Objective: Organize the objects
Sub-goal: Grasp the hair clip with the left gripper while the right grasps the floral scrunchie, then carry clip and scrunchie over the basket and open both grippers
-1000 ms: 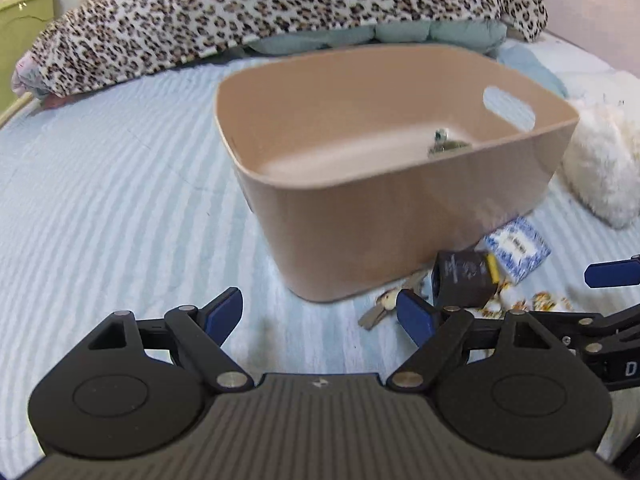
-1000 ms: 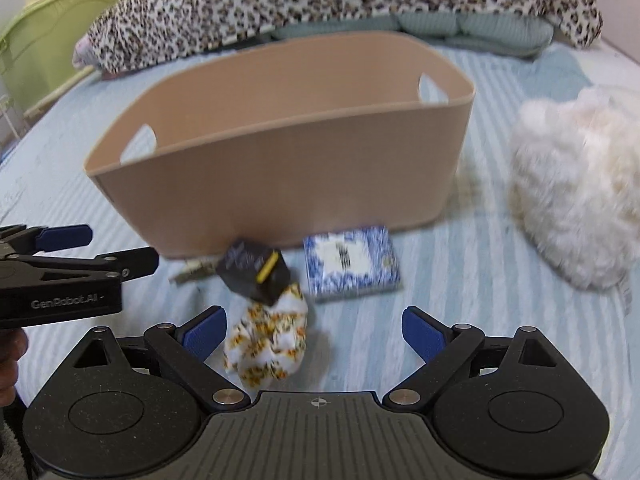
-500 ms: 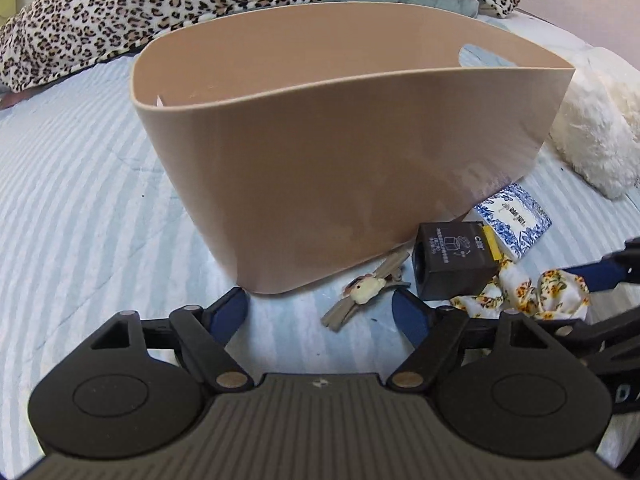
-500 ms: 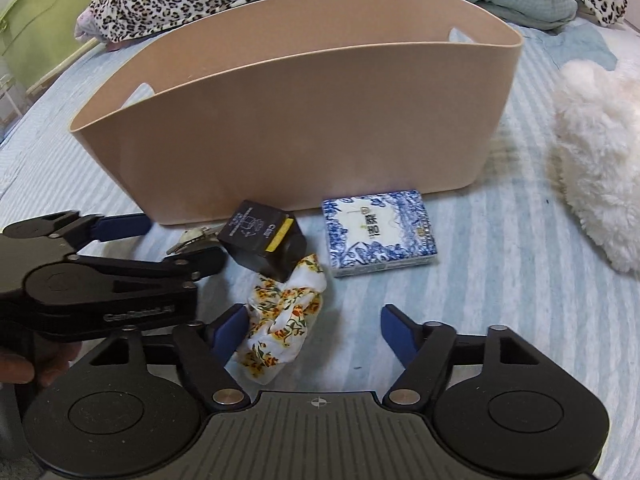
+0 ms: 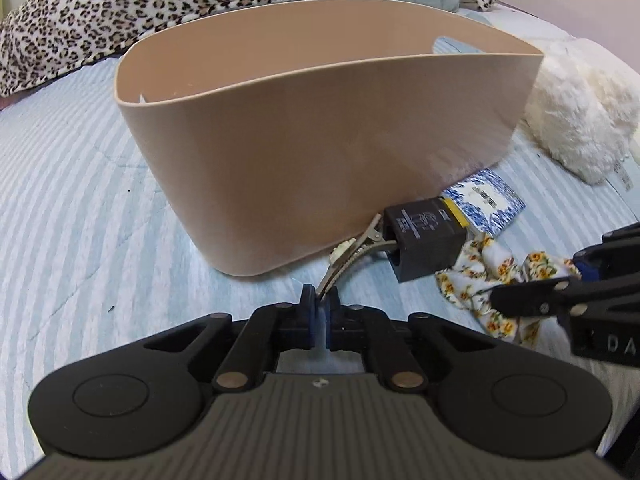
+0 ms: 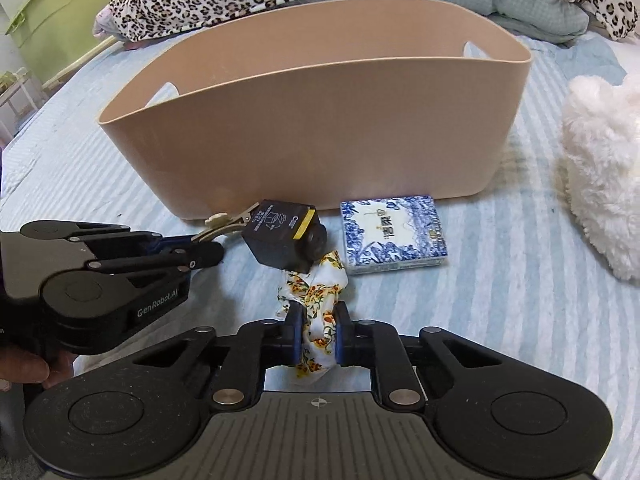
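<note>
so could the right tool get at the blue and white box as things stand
Probably not yet: the right tool is shut on the floral cloth. The blue and white box lies uncovered just beyond.

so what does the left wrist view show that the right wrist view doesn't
Only the left wrist view shows the left gripper head-on, its blue pads shut on the tip of the silver metal hair clip. Only the right wrist view shows the lime green bin and the right gripper shut on the floral yellow-and-white fabric scrunchie. Both show the beige plastic basket, the black cube box with a yellow stripe, the blue-and-white patterned packet and the white fluffy toy.
</note>
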The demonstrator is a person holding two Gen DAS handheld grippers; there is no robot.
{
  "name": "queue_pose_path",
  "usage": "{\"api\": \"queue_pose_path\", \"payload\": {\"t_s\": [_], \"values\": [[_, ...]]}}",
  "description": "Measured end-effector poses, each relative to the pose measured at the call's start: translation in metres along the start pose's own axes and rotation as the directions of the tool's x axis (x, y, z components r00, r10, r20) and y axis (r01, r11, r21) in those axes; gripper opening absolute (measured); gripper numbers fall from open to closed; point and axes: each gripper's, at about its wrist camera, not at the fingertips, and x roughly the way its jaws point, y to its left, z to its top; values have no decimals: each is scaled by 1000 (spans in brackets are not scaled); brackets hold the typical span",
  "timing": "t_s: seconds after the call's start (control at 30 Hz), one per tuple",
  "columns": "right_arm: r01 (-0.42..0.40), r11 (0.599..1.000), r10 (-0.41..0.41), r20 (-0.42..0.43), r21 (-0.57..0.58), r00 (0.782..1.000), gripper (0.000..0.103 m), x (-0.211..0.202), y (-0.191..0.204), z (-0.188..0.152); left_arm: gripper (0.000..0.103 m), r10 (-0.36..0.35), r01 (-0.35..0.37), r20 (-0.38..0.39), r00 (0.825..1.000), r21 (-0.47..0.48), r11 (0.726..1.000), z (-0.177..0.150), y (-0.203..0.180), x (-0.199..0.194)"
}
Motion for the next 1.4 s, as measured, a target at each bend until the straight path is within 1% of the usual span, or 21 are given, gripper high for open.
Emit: {"api": "queue_pose_path", "payload": {"t_s": [0.1,0.27,0.5,0.6,0.7,0.8,0.93,1.07,1.17,1.3,1.4], "values": [[-2,1000,2,1,22,1000,13,-8,-7,-3,3,-10,10,-3,1000,4,1000,-3,-1,-5],[5,1000,-6,42,28,999,12,-27,-12,-8,2,-27,27,-1,1000,8,1000,-8,-5,-18],[-10,999,6,100,44,995,12,-50,-9,0,2,-37,34,54,998,50,998,-12,-13,-57],[-22,999,15,139,45,990,12,-65,-7,4,2,-36,31,104,994,54,998,-9,-10,-80],[-26,999,18,193,41,981,12,-84,-8,13,2,-24,16,165,986,49,999,0,-5,-105],[-34,998,21,252,46,967,12,-100,-8,29,2,-6,-2,220,975,35,999,13,1,-125],[-35,999,21,324,39,946,12,-117,-9,53,2,19,-31,285,958,37,999,37,4,-140],[-35,998,15,375,44,927,12,-125,-13,80,2,49,-58,316,948,17,998,66,9,-136],[-16,999,1,390,37,921,12,-122,-13,98,2,81,-86,321,944,2,996,86,12,-121],[44,999,-42,388,5,921,12,-105,-10,119,2,105,-112,299,949,5,994,109,13,-89],[71,997,-73,377,20,923,12,-85,-13,132,2,136,-139,248,959,-3,990,120,15,-64]]}}
